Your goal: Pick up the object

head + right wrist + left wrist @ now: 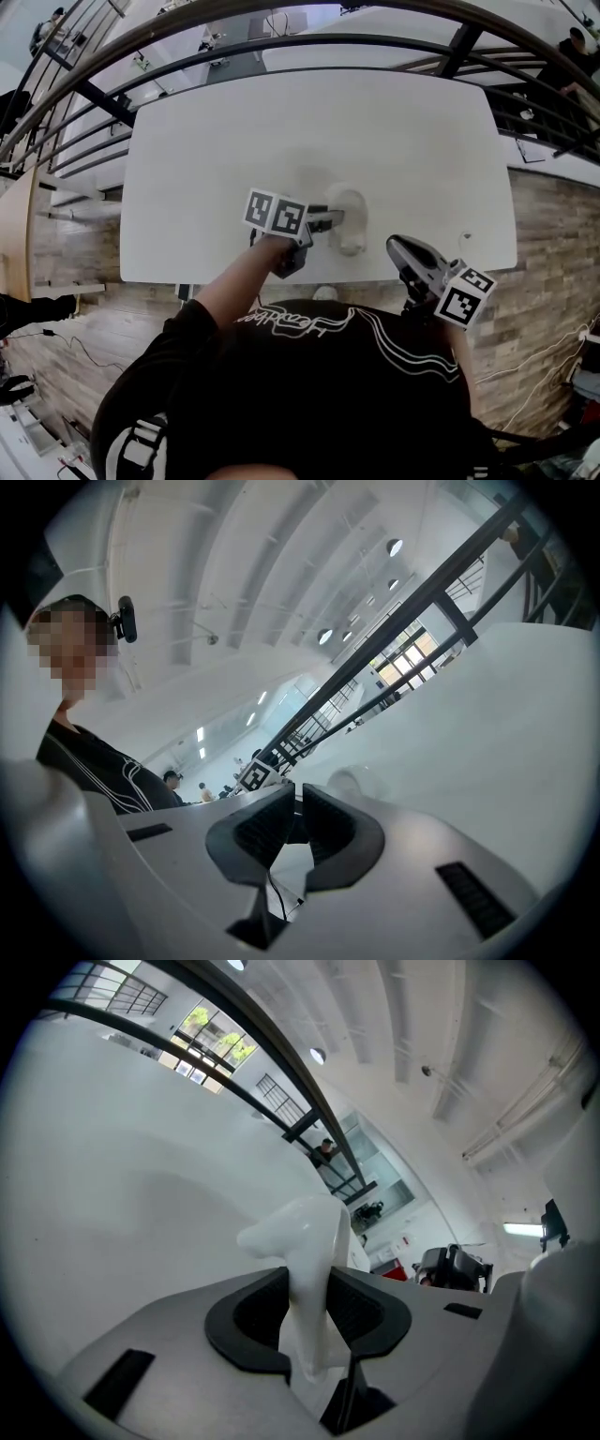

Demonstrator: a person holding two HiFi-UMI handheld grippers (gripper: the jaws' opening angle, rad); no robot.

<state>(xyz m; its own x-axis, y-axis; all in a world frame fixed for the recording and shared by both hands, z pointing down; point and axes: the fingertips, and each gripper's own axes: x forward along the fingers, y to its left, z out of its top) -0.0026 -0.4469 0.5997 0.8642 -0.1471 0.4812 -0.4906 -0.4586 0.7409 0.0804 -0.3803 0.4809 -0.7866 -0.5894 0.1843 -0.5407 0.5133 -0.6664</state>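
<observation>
A glossy white object, cup-like with a curved lip, stands on the white table near its front edge. In the head view my left gripper reaches it from the left. In the left gripper view the white object rises between the two dark pads, which press on its thin wall from both sides. My right gripper hangs at the table's front edge, right of the object and apart from it. In its own view the right gripper has its jaws together with nothing between them, and the white object shows small beyond.
The table's front edge runs just under both grippers, with wooden floor below. Dark railings curve behind the table's far side. The left gripper's marker cube shows in the right gripper view. The person's black-shirted body fills the bottom of the head view.
</observation>
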